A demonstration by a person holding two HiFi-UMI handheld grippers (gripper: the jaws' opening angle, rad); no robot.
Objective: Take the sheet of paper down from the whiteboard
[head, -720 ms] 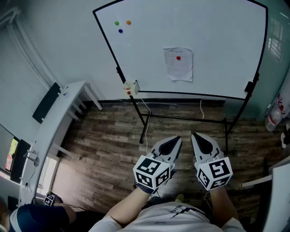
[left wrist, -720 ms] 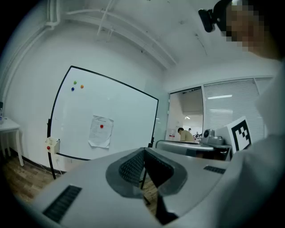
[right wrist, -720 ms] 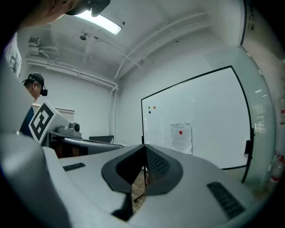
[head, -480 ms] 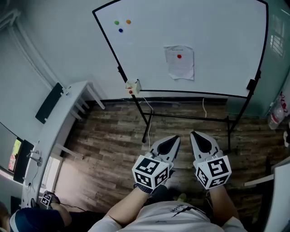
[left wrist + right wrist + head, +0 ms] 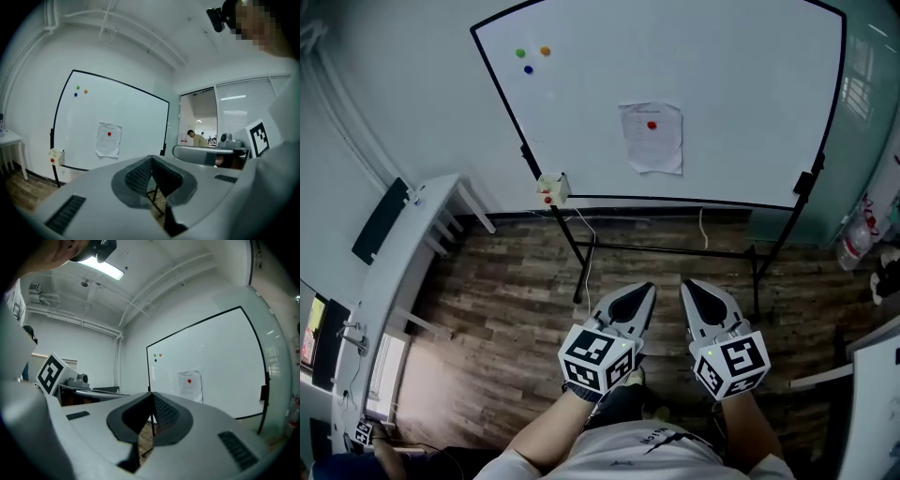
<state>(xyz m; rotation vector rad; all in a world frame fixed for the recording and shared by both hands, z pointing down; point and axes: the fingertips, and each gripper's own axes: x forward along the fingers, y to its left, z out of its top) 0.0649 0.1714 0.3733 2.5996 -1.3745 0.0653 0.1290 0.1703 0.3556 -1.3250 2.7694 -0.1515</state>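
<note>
A sheet of paper (image 5: 652, 137) hangs on the whiteboard (image 5: 741, 103), pinned by a red magnet (image 5: 652, 124). It also shows in the left gripper view as the paper (image 5: 108, 139) and in the right gripper view as the paper (image 5: 189, 386). My left gripper (image 5: 647, 288) and right gripper (image 5: 684, 284) are held side by side well short of the board, above the wooden floor. Both are shut with nothing between the jaws, and both point toward the board.
Three small magnets (image 5: 532, 58) sit at the board's upper left. A small box (image 5: 550, 188) hangs at the board's lower left corner. The board's black stand (image 5: 666, 249) crosses the floor. A white desk (image 5: 398, 253) stands at the left. A glass partition (image 5: 872, 122) is at the right.
The whole scene has shifted left and slightly down in the head view. Both grippers have stayed side by side and shut.
</note>
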